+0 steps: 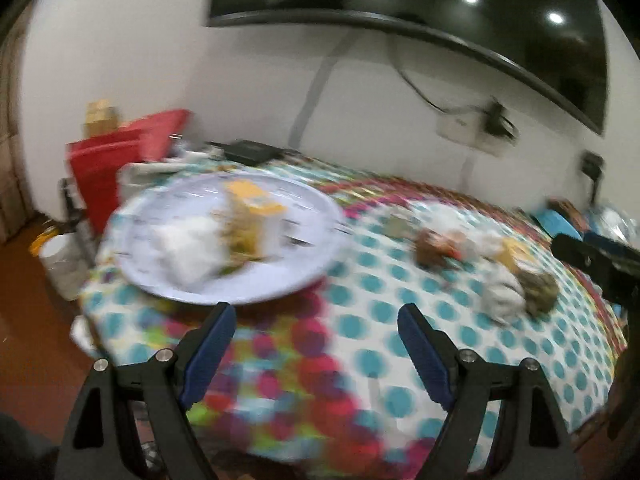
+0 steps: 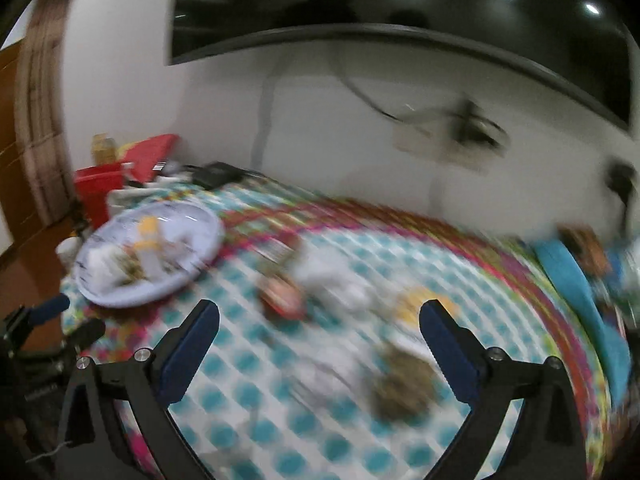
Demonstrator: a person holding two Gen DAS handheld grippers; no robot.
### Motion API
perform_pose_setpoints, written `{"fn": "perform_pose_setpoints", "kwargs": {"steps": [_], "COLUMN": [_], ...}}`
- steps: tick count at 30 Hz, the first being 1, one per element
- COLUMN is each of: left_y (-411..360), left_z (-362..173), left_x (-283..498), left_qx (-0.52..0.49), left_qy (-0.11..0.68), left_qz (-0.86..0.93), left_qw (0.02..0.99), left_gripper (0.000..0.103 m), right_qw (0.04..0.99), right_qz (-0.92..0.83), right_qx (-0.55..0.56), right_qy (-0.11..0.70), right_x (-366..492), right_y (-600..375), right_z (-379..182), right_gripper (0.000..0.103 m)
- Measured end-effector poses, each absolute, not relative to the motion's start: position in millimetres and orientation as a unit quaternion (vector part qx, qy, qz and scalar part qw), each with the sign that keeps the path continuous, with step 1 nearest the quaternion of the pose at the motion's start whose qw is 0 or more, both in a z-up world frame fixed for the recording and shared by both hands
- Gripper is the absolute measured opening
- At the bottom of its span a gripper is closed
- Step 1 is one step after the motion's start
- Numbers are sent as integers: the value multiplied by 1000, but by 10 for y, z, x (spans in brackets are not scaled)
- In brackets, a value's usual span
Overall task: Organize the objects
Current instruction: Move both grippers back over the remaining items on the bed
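A white wall (image 1: 224, 92) carries a dark television (image 1: 420, 4) (ceiling lights mirrored), above brown floor (image 1: 36, 344).

My left gripper (image 1: 316, 320) is wide open, with nothing between its blue pads (image 1: 212, 344). It points down at a slant, just in front of the plate (image 1: 304, 204). My right gripper (image 2: 320, 318) is wide open too and holds nothing. It also tips down at a slant, well to the right of the plate. From there I can see my left gripper low at the plate's near edge.
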State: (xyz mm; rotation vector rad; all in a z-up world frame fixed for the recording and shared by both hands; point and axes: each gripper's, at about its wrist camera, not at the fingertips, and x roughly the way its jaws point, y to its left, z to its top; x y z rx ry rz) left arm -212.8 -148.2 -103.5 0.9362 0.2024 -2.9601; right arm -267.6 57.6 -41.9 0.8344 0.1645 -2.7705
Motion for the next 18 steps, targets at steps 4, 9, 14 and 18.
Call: {"fn": "perform_pose_setpoints", "kwargs": {"steps": [4, 9, 14, 18], "left_y": [-1046, -481, -107, 58], "left_z": [-1111, -1131, -1147, -1187], "left_x": [-2309, -2521, -2758, -2982], "left_qx": [313, 329, 347, 370], "left_qy": [51, 18, -22, -34], "left_qz": [-948, -942, -934, -924], "left_qw": [-21, -64, -85, -94], "left_gripper": [85, 85, 85, 85], "right_qw": [82, 61, 61, 64], "right_qz": [-951, -947, -941, -939], "right_qx": [298, 315, 333, 336], "right_qy": [22, 16, -12, -21], "right_x": [-2464, -2318, -2278, -2231], "right_y": [1108, 1460, 1681, 1740], "right_z": [-626, -847, -1041, -1120], "right_gripper": [100, 100, 100, 100]}}
